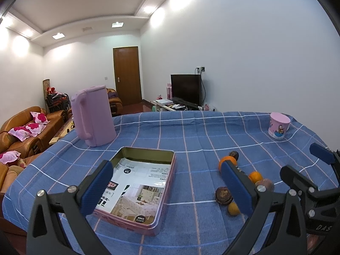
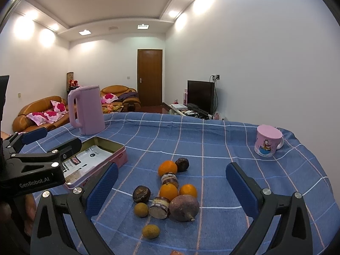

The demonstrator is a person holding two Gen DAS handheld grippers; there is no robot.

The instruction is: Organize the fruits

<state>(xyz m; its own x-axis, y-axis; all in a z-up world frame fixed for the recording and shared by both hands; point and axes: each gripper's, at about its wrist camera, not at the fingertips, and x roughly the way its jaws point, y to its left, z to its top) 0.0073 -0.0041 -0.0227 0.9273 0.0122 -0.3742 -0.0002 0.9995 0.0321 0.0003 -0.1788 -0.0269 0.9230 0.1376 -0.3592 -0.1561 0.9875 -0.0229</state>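
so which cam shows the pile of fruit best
The right wrist view: the whole fruit pile lies unobstructed between the open claw's fingers. In the left wrist view, the left claw's finger hides part of the fruit pile.

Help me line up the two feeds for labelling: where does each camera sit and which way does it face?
Left wrist: behind the open left claw, facing the open pink rectangular tin on the blue checked tablecloth; the right claw shows at its right.
Right wrist: behind the open right claw, facing the fruit pile; the left claw shows at its left.
Both share tin, fruit, pink kettle and pink cartoon mug.
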